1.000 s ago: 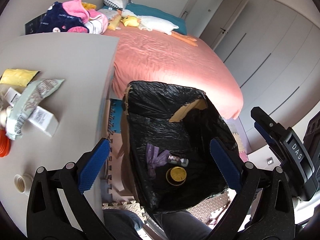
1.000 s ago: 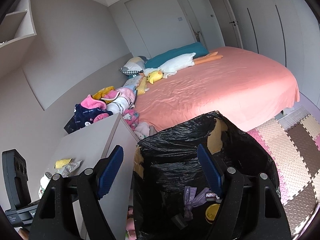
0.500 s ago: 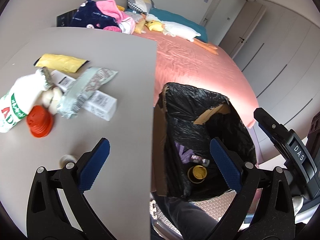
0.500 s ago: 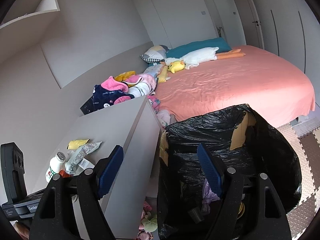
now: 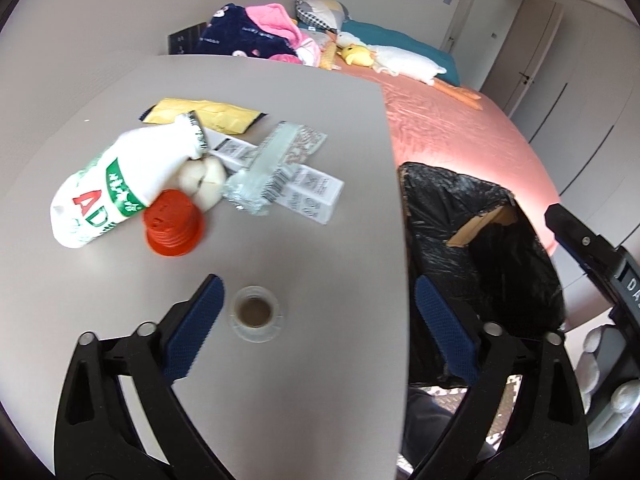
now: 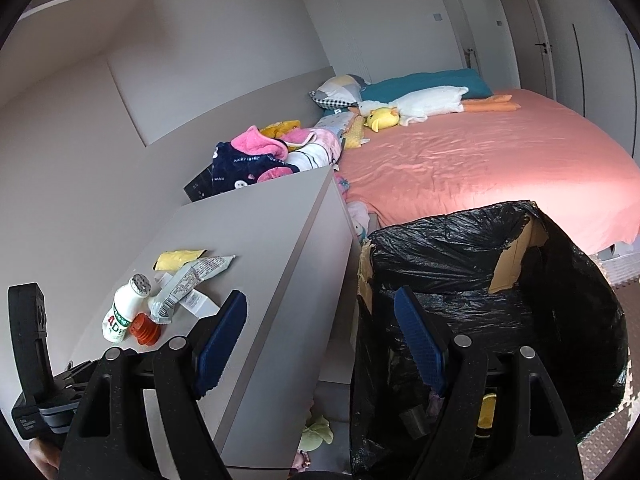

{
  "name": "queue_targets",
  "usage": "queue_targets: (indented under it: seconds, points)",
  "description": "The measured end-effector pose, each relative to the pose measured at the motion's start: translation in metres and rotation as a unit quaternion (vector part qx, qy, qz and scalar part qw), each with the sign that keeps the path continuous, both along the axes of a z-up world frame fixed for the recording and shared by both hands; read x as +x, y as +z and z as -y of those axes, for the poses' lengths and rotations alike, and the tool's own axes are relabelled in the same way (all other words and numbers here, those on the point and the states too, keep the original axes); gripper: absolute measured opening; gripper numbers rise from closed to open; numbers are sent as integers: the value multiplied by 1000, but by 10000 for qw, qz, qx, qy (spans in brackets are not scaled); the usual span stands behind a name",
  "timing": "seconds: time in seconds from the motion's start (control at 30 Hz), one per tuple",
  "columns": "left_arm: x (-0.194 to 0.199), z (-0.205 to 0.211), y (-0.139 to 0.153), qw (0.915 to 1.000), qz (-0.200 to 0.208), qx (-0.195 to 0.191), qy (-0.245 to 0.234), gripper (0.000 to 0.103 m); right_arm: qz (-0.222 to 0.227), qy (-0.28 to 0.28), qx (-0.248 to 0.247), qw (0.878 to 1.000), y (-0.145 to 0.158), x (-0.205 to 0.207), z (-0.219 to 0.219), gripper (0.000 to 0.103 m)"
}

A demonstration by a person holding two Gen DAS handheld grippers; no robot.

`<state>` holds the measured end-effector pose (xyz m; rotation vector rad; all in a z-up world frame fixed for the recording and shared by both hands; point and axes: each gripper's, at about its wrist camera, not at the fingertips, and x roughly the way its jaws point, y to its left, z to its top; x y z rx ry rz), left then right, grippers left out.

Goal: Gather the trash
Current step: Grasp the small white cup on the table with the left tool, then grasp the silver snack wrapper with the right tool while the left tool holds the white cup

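Trash lies on a grey table [image 5: 280, 360]: a white drink bottle [image 5: 120, 178] on its side, a red cap [image 5: 173, 224], a silvery wrapper [image 5: 276, 160], a white carton [image 5: 308, 192], a yellow packet [image 5: 204, 116] and a small clear cup [image 5: 256, 312]. My left gripper [image 5: 316, 328] hovers over the table's near edge, its jaws closing, with the clear cup between them but untouched. A black-lined bin [image 5: 480, 272] [image 6: 500, 300] stands to the table's right. My right gripper [image 6: 320, 344] is open and empty over the gap between table [image 6: 256, 248] and bin.
A bed with a pink cover [image 6: 480, 160] fills the far right, with pillows and plush toys [image 6: 416, 104] at its head. Clothes [image 6: 256, 160] are piled behind the table. Foam mats [image 6: 624, 268] cover the floor by the bin.
Both views have swung left, from the bin to the table. The left gripper now sits over the table with the clear cup between its jaws, which have narrowed a little.
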<state>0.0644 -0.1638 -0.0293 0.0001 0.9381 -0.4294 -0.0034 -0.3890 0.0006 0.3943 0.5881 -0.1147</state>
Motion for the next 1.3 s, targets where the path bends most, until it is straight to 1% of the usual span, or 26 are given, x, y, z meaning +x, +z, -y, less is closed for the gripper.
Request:
queue_targets:
  seconds: [0.07,0.2,0.27,0.43,0.57,0.73,0.83,1.17,1.3]
  points:
    - [3,-5,-4,10000,-42,54,61,80,-34,68,7,10000,-2,3,-4,77]
    - [5,-10,-15,9998,-143,157,65,58,-95,192,13,9998,-6,9,-10,77]
    - [6,-11,-20,9996,-180,202,72,52,-121,243,22,9996,-8,12,-13,77]
    - [9,-14,-24,9994,-129,305,137,44,-176,342,21,9993,-12,18,-18,77]
    - [9,-19,-24,9992,-33,355,200,30,-229,408,30,9989,-14,25,-22,77]
    - [5,-26,-25,9986,116,402,330,30,-239,475,40,9986,-15,31,-28,77]
    - [7,-33,-23,9986,107,325,413,30,-223,542,44,9983,-14,35,-33,76]
    - [8,-49,-4,9981,264,212,515,30,-166,890,-3,9959,-6,58,-62,76]
    - [7,-58,4,9974,354,177,595,30,-195,1093,77,9938,-6,70,-74,76]
